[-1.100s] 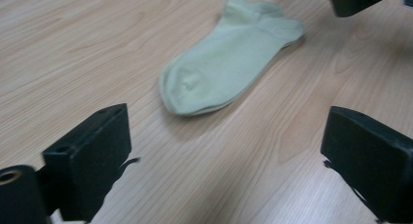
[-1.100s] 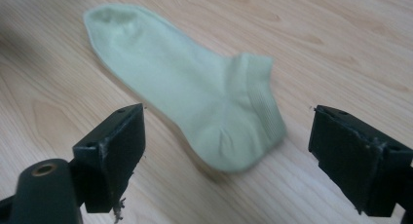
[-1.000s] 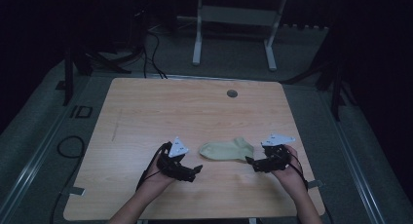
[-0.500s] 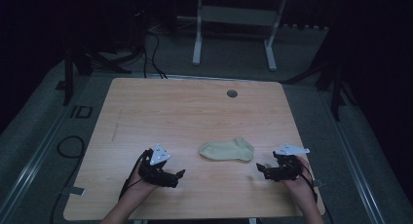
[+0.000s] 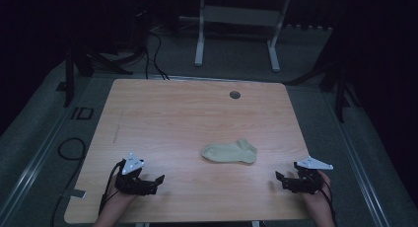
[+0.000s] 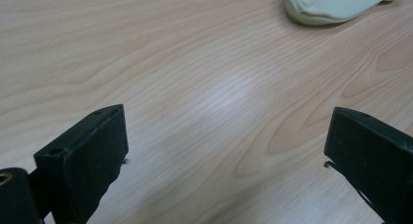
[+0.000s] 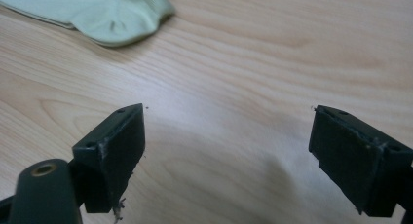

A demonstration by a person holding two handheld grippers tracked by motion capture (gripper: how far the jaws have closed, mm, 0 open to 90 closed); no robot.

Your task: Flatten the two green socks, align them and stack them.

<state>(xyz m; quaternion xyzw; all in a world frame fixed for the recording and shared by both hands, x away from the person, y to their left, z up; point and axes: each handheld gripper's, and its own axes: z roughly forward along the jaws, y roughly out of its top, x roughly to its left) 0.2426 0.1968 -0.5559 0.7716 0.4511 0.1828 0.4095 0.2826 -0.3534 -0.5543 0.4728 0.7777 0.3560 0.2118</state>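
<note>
Lying flat near the front middle of the table (image 5: 162, 113), pale sock (image 5: 229, 152) untouched. Pulled back from the sock since a second ago: left gripper (image 5: 156, 181) and right gripper (image 5: 279, 179), now well apart from it, jaws spread wide, holding nothing.

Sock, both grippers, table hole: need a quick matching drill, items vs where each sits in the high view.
Items:
1. sock
2. left gripper
3. right gripper
4. round hole

Places:
A. near edge of the table, at its left
B. far side of the table
C. middle of the table, lying flat
D. near edge, at its right

Pairs: 1-C, 2-A, 3-D, 4-B
</note>
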